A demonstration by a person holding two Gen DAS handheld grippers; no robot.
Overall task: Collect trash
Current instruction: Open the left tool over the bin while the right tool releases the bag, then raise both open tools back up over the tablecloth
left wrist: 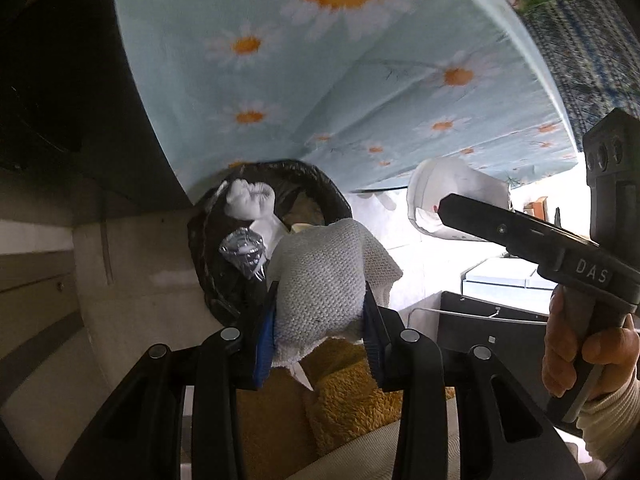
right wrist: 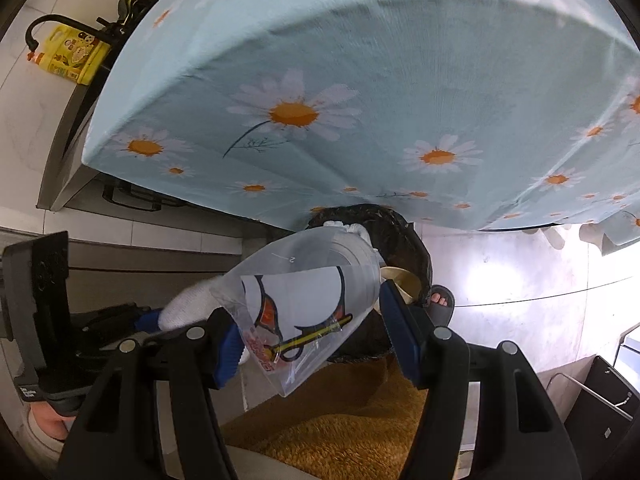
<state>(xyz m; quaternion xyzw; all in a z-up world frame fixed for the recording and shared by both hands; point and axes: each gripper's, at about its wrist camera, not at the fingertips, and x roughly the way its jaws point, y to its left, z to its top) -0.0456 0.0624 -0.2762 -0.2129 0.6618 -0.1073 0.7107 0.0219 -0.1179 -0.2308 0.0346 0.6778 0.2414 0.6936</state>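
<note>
Gripping a grey-white knitted cloth (left wrist: 324, 284), the left gripper (left wrist: 320, 320) has its blue pads (left wrist: 265, 344) pressed into both sides of the bundle, jaws drawn narrow; the cloth bulges out above the pads and a loose corner hangs off to the right. Just beyond the cloth sits a bin lined with a black bag (left wrist: 208, 248). Inside its mouth lie a white crumpled piece (left wrist: 250, 196) and a clear crinkled wrapper (left wrist: 242, 252), both ahead-left of the jaws.

Right gripper (right wrist: 310, 336): jaws part-way apart, holding a clear plastic cup (right wrist: 308, 292) with a printed cartoon label. The cup lies tilted across the gap, rim toward the camera and base pointing at the bin (right wrist: 416, 248); the blue pads (right wrist: 400, 332) meet its wall on either side. The bin's opening is directly ahead of the cup's base. A foot in a grey sandal (right wrist: 440, 300) stands just right of the bin.

In the left wrist view the right gripper (left wrist: 444, 208) and the cup (left wrist: 452, 196) appear to the right of the held cloth, well apart from it, with a hand (left wrist: 584, 344) on its handle. Above both sets of jaws hangs a light-blue daisy-print tablecloth (right wrist: 360, 60). Below them lies a mustard shaggy mat (right wrist: 340, 420). Far left of the right jaws, a yellow bottle (right wrist: 72, 56) stands on a counter.
</note>
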